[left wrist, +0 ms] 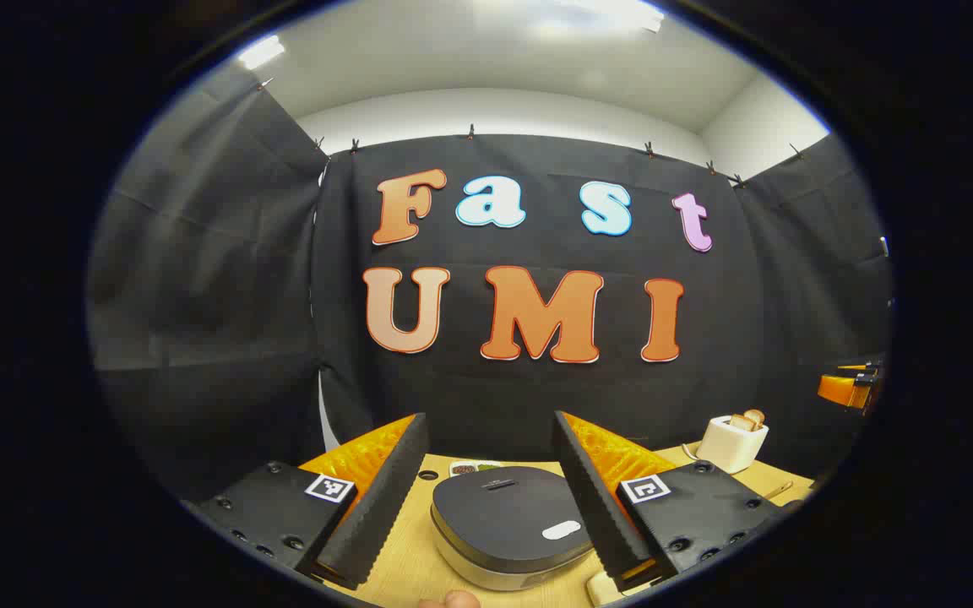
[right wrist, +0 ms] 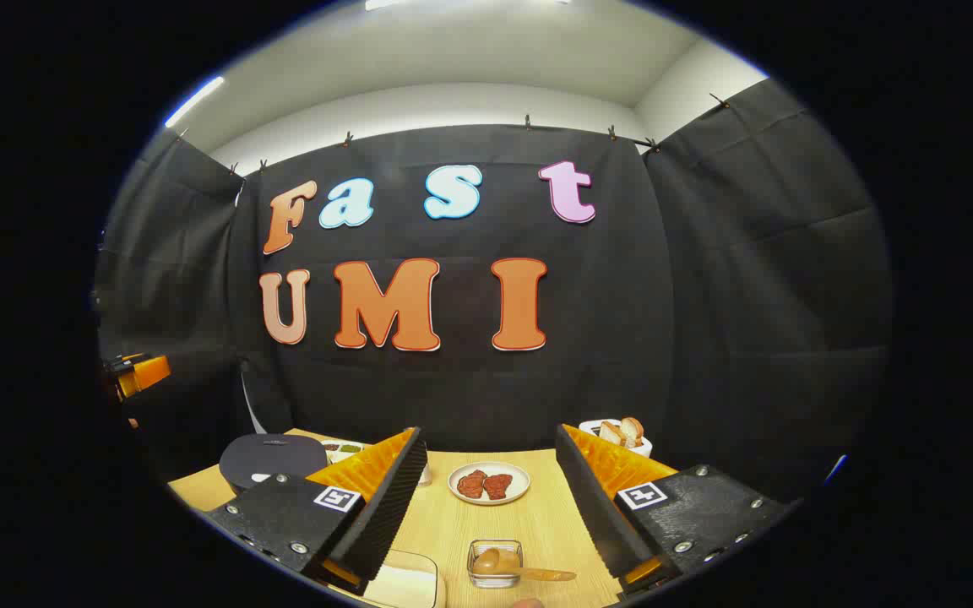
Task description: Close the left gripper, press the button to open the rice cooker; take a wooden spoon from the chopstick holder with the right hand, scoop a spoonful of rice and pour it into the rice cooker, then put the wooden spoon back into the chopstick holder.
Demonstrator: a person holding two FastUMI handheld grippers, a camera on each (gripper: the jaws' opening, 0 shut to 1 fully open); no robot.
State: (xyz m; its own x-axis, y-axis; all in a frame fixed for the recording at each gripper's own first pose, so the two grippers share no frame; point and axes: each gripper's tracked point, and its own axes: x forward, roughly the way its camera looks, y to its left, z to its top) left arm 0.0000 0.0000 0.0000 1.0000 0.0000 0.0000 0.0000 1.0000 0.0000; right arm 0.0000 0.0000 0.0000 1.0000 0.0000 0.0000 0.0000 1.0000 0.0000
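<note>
Left gripper view: left gripper [left wrist: 491,494], jaws wide apart and empty, above the table [left wrist: 406,566]; closed rice cooker [left wrist: 508,523] sits between them, toaster [left wrist: 733,441] far right.

Right gripper view: right gripper [right wrist: 491,507] jaws apart, empty. Wooden spoon [right wrist: 529,570] rests in a small glass holder [right wrist: 495,564]; plate [right wrist: 489,483] beyond, rice cooker [right wrist: 271,460] left.

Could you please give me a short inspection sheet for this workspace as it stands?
Surface: light wooden table.
Job's things: rice cooker, lid down; wooden spoon lying in a small glass dish.
Clutter: toaster with bread; plate with two reddish pieces; white container.
Grippers: left gripper open above the cooker; right gripper open, holding nothing.
Cables: one thin lead by the toaster.
Surroundings: black cloth booth wall, white ceiling.
</note>
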